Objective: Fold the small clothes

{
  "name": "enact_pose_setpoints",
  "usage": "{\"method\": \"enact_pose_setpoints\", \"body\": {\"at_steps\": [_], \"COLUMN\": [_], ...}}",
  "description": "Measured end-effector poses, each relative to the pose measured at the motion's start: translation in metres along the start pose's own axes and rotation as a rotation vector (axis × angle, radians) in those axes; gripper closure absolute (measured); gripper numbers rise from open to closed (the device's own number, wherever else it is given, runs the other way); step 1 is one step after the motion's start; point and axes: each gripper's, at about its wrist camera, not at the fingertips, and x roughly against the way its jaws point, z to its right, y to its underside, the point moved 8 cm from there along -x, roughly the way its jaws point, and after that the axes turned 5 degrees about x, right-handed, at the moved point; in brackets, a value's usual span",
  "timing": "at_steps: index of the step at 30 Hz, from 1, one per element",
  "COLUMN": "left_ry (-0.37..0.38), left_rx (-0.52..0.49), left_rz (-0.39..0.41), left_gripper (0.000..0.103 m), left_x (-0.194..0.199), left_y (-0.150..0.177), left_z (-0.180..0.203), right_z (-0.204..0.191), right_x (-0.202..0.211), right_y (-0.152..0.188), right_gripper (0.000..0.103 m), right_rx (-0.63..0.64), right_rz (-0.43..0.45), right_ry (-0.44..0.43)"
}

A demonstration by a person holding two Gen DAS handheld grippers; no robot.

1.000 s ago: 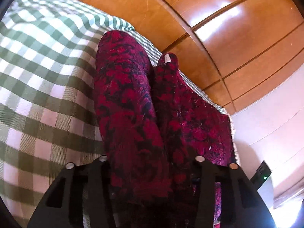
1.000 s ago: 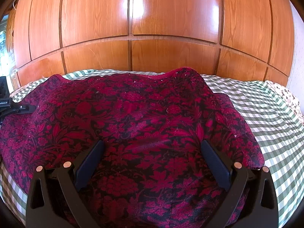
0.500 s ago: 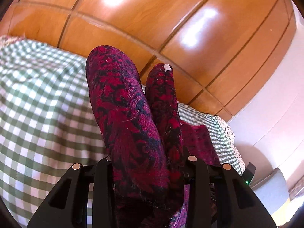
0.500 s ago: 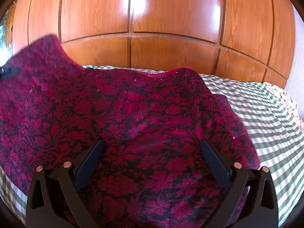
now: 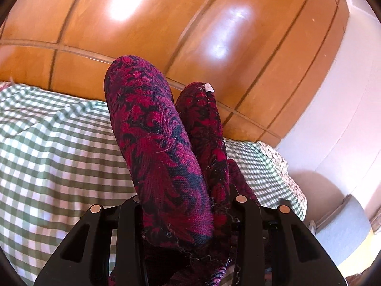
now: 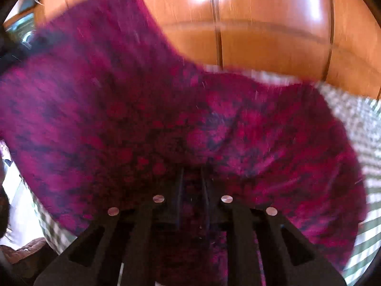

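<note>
A crimson and black patterned knit garment (image 5: 152, 124) rises in two bunched folds out of my left gripper (image 5: 188, 205), which is shut on it, above the green checked bed cover (image 5: 47, 143). A small white tag (image 5: 209, 87) shows on the thinner fold. In the right wrist view the same garment (image 6: 142, 119) is blurred and spreads across most of the frame, its left side raised high. My right gripper (image 6: 191, 174) is closing, its fingers (image 6: 177, 190) close together with a pinch of the cloth between them.
Glossy wooden panels (image 5: 166, 23) stand behind the bed. A white wall (image 5: 345, 95) and a grey rounded object (image 5: 345, 233) lie to the right. Floral bedding (image 5: 281, 162) shows at the bed's right edge, and checked cover (image 6: 357, 119) to the garment's right.
My left gripper has risen with the cloth, lifting the garment's left side. My right gripper's fingers, wide apart over the garment before, have come together on the cloth.
</note>
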Motion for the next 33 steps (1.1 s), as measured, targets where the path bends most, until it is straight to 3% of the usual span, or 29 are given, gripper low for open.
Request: {"method": "enact_pose_setpoints", "body": {"at_steps": [9, 16, 25, 31, 33], "left_ry": [-0.005, -0.047, -0.105, -0.131, -0.137], "left_rx": [-0.062, -0.160, -0.248, -0.344, -0.373], "left_rz": [-0.003, 0.008, 0.021, 0.017, 0.019], "left_gripper": [0.069, 0.069, 0.069, 0.069, 0.069], "left_x": [-0.018, -0.033, -0.056, -0.076, -0.084], "left_y": [0.004, 0.012, 0.031, 0.052, 0.059], "left_z": [0.036, 0.068, 0.095, 0.121, 0.127], "right_z": [0.012, 0.028, 0.084, 0.097, 0.102], "right_x": [0.008, 0.050, 0.091, 0.104, 0.111], "right_y": [-0.002, -0.001, 0.008, 0.022, 0.025], "right_gripper": [0.091, 0.067, 0.063, 0.063, 0.063], "right_rx": [-0.080, -0.143, -0.204, -0.325, -0.363], "right_rz": [0.014, 0.075, 0.064, 0.071, 0.074], "right_ry": [-0.056, -0.117, -0.018, -0.135, -0.130]}}
